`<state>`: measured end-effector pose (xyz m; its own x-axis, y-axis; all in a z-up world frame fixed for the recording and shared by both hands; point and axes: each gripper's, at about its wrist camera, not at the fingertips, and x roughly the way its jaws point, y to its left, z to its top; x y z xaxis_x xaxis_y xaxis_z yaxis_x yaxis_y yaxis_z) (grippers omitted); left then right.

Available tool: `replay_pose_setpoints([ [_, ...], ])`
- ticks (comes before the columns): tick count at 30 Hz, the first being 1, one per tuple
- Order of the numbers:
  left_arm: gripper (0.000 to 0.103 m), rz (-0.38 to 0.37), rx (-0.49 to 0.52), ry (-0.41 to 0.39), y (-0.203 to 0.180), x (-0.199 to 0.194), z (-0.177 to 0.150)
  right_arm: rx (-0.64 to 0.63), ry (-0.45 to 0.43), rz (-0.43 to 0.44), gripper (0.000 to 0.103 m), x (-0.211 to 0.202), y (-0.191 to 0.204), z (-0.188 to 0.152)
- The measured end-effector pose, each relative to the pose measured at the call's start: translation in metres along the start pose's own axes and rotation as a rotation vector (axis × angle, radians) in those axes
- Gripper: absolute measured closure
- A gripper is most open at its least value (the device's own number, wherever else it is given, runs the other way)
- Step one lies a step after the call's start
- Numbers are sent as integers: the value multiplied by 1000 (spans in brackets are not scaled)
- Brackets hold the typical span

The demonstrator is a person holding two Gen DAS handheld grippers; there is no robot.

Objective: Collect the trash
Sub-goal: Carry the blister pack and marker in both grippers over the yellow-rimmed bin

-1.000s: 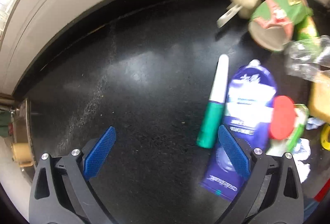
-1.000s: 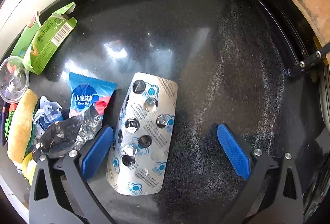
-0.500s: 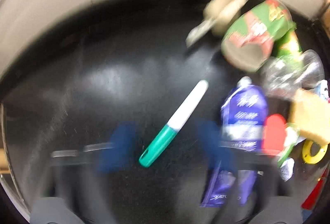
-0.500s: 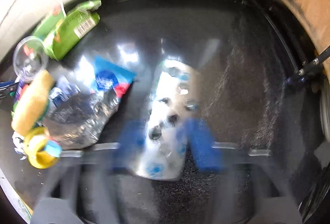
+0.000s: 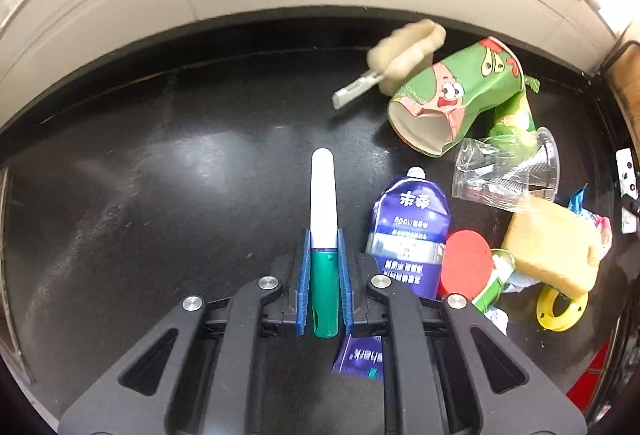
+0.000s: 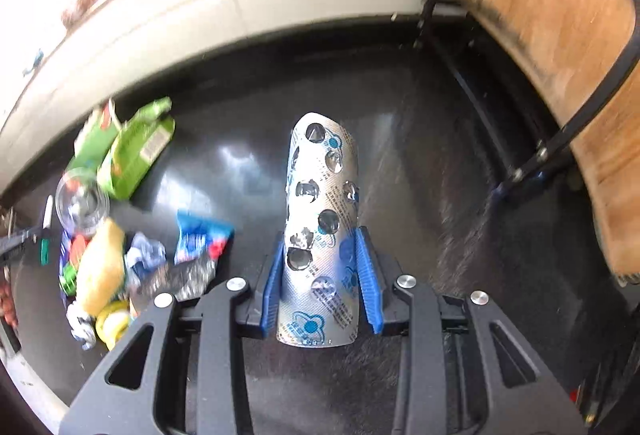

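Left gripper (image 5: 324, 275): matte black plastic frame, two angled linkage arms per side with triangular cut-outs. Four round silver screw heads, two behind each jaw. Fingers (image 5: 304, 283) carry blue ribbed pads on the inner faces.

Right gripper (image 6: 320, 279): same build, with black linkage, triangular cut-outs and four silver screws behind the jaws. Blue pads (image 6: 366, 283) look thicker and wedge-shaped. No cables, markings, sleeves or skin visible.

Right of the left gripper (image 5: 324, 267), the purple pouch (image 5: 410, 231) read "600" under Chinese characters; no other print could be read.
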<state>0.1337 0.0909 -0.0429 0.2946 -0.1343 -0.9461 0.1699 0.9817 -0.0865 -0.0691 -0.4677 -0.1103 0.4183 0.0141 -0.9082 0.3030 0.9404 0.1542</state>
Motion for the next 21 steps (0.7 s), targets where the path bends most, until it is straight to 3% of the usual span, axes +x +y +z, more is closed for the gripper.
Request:
replay_pose_setpoints([
  [5,91,19,-68,-26,7,-32,-26,-43,-1,43,68,9,9,29],
  [9,91,61,-149,-44,11,-64,-61,-146,-5,110,68,24,72,40],
  [16,91,171,-334,-73,61,-97,-135,-407,-14,283,68,23,228,51],
  [21,91,252,-498,-77,104,-122,-198,-639,22,449,68,15,364,17],
])
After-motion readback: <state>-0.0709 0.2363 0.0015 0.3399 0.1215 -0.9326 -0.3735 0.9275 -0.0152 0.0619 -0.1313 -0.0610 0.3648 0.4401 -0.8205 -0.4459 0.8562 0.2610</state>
